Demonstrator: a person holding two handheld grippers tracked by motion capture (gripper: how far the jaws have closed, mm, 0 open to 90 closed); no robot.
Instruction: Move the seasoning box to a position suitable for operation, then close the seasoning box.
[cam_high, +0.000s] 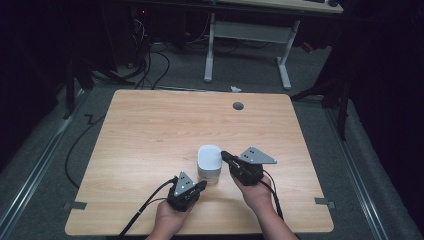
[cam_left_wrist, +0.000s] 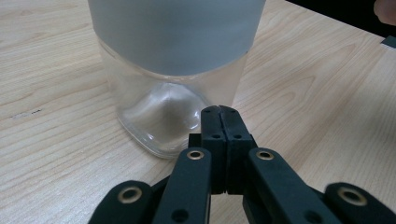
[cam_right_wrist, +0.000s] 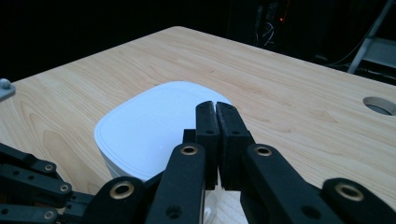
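Observation:
A square clear glass jar (cam_high: 209, 163) with a white lid stands upright on the wooden table (cam_high: 150, 130), near its front middle. My left gripper (cam_high: 202, 185) is shut and empty, low at the jar's near-left side; in the left gripper view its tip (cam_left_wrist: 219, 110) sits right at the jar's glass base (cam_left_wrist: 159, 112), below the grey-white lid band. My right gripper (cam_high: 224, 155) is shut and empty, raised at the jar's right edge; in the right gripper view its tip (cam_right_wrist: 215, 106) hangs over the white lid (cam_right_wrist: 149, 126). Whether either gripper touches the jar I cannot tell.
A round cable hole (cam_high: 238, 106) is set in the table's far side. Beyond the table stand a white desk frame (cam_high: 250, 35) and loose cables on the floor (cam_high: 150, 65). Tape marks (cam_high: 75, 205) sit at the front corners.

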